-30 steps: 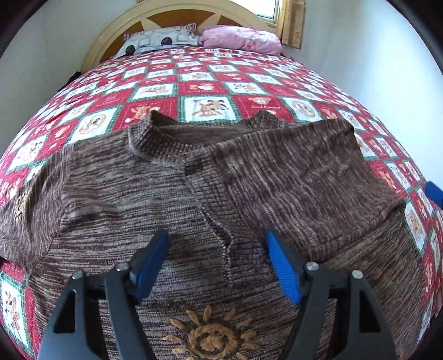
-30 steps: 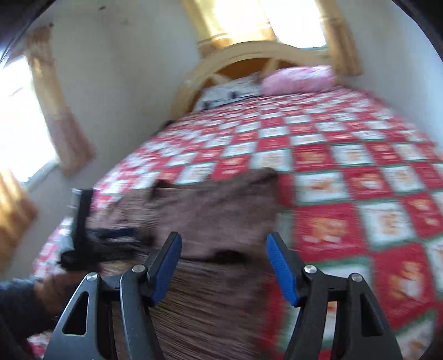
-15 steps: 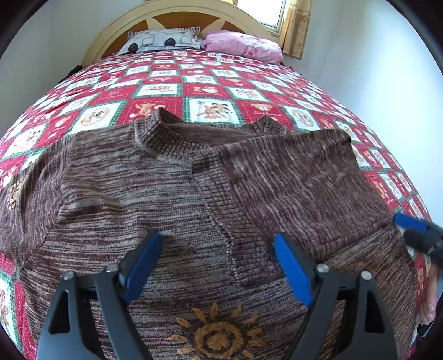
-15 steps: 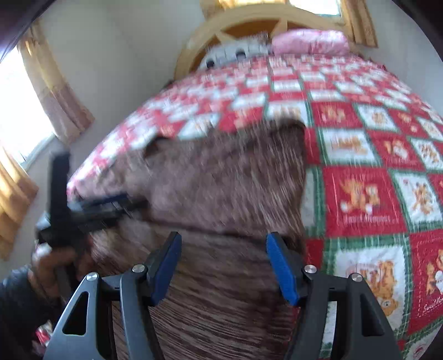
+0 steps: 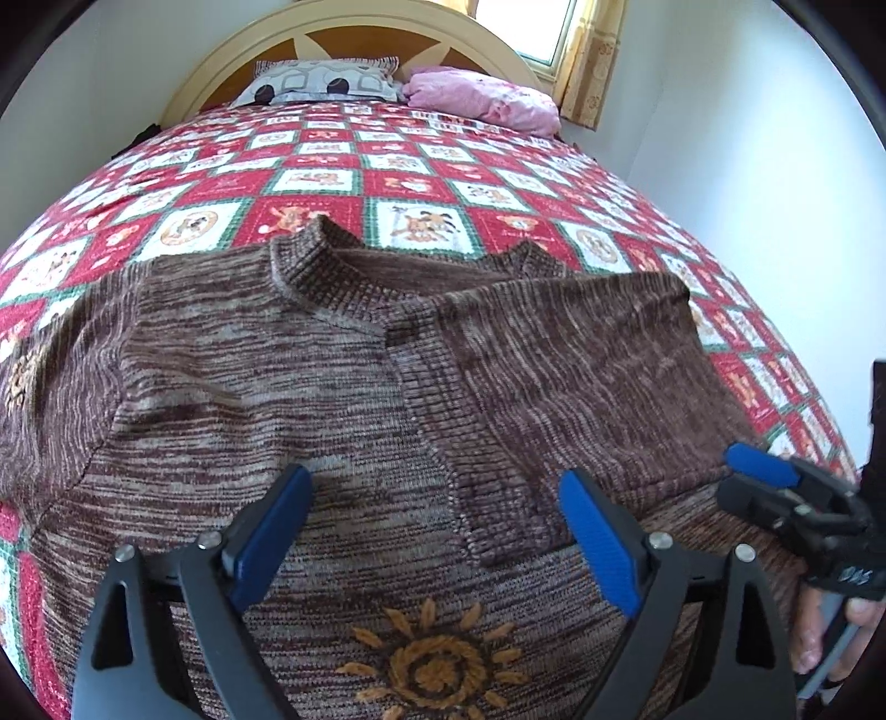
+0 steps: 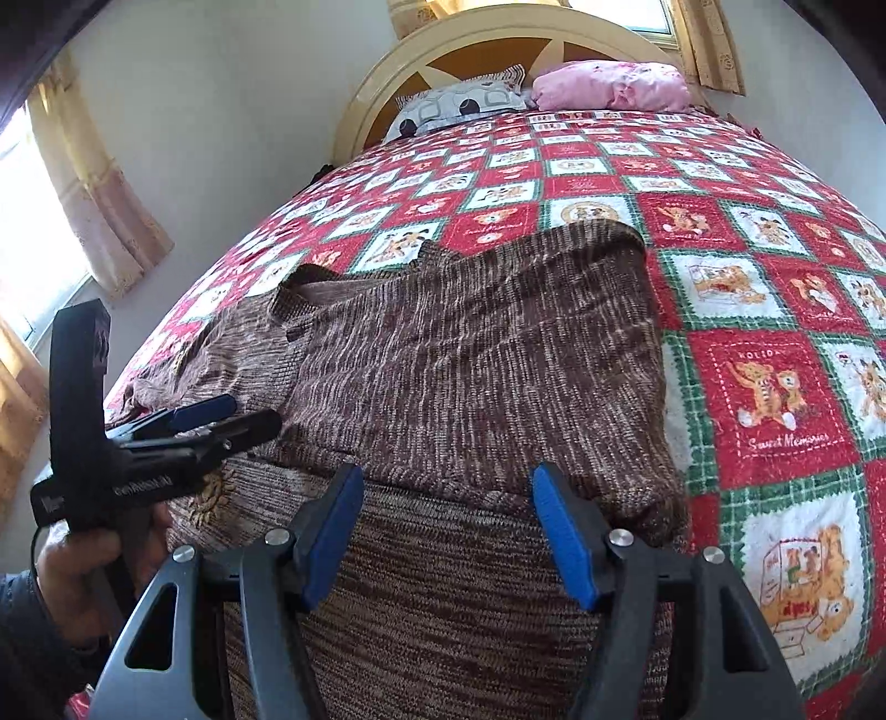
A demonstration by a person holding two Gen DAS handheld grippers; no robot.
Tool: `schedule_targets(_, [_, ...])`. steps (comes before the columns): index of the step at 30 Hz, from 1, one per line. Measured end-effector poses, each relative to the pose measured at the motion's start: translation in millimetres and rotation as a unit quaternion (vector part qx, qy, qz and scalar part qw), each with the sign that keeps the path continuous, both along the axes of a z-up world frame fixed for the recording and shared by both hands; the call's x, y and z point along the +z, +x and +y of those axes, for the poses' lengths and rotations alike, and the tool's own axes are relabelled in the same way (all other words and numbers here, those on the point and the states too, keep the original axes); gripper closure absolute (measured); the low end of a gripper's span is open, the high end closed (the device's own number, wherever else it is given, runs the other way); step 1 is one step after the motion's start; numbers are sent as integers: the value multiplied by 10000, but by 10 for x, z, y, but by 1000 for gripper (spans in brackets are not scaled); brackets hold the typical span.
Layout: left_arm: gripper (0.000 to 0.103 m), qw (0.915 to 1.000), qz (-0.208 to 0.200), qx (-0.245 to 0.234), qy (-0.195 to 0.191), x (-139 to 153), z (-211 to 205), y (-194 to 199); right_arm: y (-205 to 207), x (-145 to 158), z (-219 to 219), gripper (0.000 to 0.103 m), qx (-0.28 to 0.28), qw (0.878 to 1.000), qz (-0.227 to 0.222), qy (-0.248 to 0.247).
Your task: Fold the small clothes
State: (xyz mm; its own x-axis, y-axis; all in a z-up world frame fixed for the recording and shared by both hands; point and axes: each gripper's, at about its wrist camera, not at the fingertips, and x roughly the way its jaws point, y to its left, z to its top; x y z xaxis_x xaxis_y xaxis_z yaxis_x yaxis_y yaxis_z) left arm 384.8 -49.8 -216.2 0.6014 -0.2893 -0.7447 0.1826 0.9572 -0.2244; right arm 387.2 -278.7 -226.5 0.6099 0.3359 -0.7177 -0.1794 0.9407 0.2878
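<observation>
A small brown knit sweater (image 5: 288,382) with an orange sun emblem (image 5: 429,667) lies flat on the bed, collar away from me. Its right sleeve (image 5: 559,360) is folded in over the chest. My left gripper (image 5: 437,531) is open and empty, hovering over the sweater's middle above the emblem. My right gripper (image 6: 446,531) is open and empty over the sweater's right side (image 6: 470,365), just below the folded sleeve. The right gripper also shows at the right edge of the left wrist view (image 5: 775,487); the left gripper shows at the left of the right wrist view (image 6: 210,421).
The bed has a red, white and green patchwork quilt (image 5: 421,183). A patterned pillow (image 5: 326,80) and a pink pillow (image 5: 482,99) lie by the headboard (image 6: 498,39). A wall runs along the right side, a curtained window (image 6: 83,194) on the left.
The right gripper has swung in from the right and down over the sweater's right side. The left gripper has drawn back slightly toward the hem. The sweater has not moved.
</observation>
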Motion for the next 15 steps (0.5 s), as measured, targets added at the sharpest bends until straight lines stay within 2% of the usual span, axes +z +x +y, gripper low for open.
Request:
schedule_targets(7, [9, 9979, 141, 268, -570, 75, 402, -185, 2, -69, -79, 38, -9, 9995, -69, 307])
schedule_targets(10, [9, 9972, 128, 460, -577, 98, 665, -317, 12, -75, -94, 38, -22, 9992, -81, 402])
schedule_targets(15, [9, 9944, 131, 950, -443, 52, 1210, -434, -7, -63, -5, 38, -29, 9999, -141, 68])
